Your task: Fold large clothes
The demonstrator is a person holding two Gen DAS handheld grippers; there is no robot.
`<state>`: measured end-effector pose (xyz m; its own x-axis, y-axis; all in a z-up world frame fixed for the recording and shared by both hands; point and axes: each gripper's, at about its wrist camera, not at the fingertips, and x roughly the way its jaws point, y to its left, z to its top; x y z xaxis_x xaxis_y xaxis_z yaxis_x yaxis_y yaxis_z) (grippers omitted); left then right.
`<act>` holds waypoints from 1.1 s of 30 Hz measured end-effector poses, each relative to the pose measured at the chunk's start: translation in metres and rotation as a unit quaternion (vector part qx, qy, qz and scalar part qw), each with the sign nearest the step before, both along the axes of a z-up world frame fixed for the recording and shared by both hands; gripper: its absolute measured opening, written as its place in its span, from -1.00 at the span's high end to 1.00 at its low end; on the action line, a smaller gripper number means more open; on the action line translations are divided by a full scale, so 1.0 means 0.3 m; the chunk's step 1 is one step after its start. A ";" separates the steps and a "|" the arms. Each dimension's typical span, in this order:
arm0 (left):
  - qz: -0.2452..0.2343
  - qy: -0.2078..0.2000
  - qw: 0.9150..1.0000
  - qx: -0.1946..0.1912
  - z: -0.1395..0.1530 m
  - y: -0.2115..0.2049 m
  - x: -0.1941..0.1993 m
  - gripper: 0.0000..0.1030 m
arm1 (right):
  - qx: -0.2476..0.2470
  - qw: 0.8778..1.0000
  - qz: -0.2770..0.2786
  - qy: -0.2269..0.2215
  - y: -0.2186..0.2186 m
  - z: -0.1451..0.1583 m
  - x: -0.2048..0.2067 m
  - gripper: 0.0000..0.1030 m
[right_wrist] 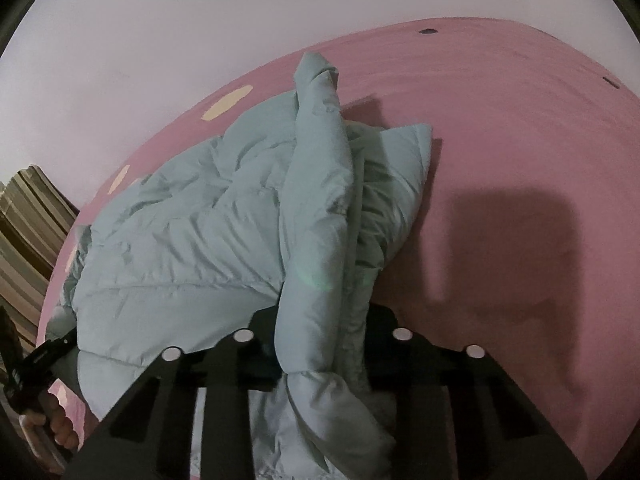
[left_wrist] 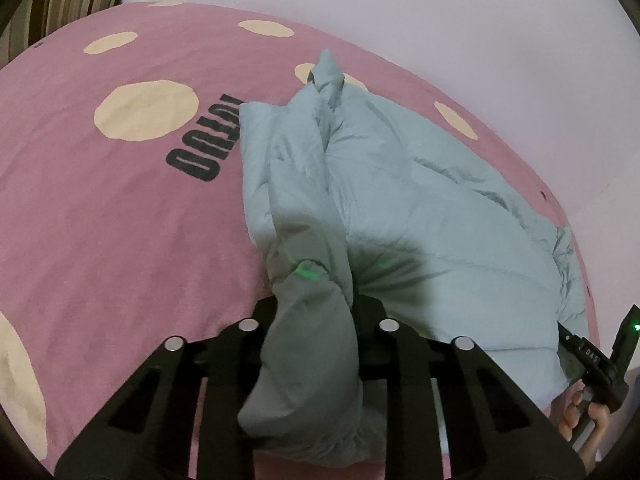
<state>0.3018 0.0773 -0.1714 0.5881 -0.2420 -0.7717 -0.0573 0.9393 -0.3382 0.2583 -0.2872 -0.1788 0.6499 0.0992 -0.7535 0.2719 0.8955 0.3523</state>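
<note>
Now both grippers pinch thick bunches of the pale blue puffer jacket (left_wrist: 400, 184) lying on the pink bedspread (left_wrist: 120, 220): left gripper (left_wrist: 316, 312), right gripper (right_wrist: 324, 320). Lift evenly and keep edges aligned, so padding folds flat

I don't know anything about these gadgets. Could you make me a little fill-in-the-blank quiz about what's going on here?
1. The puffy jacket is pale ____ in colour.
2. It lies on a ____ bedspread with cream spots.
3. The left gripper and the right gripper are each shut on a fold of the ____.
4. Behind the bed stands a plain ____.

Missing words: blue; pink; jacket; wall
</note>
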 end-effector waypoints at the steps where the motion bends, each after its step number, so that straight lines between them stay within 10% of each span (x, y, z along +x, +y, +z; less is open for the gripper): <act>1: 0.000 -0.001 1.000 0.000 0.005 0.001 -0.004 0.62 | 0.002 1.000 0.000 -0.002 0.001 0.004 -0.005 0.52; 33: 0.004 0.007 1.000 0.020 0.073 0.027 -0.238 0.66 | 0.029 1.000 0.009 -0.010 0.049 0.040 -0.305 0.61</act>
<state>0.2304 0.0853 -0.1494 0.5781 -0.2070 -0.7893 -0.0688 0.9515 -0.2999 0.1668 -0.2724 -0.1668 0.6624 0.1529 -0.7334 0.2491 0.8783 0.4081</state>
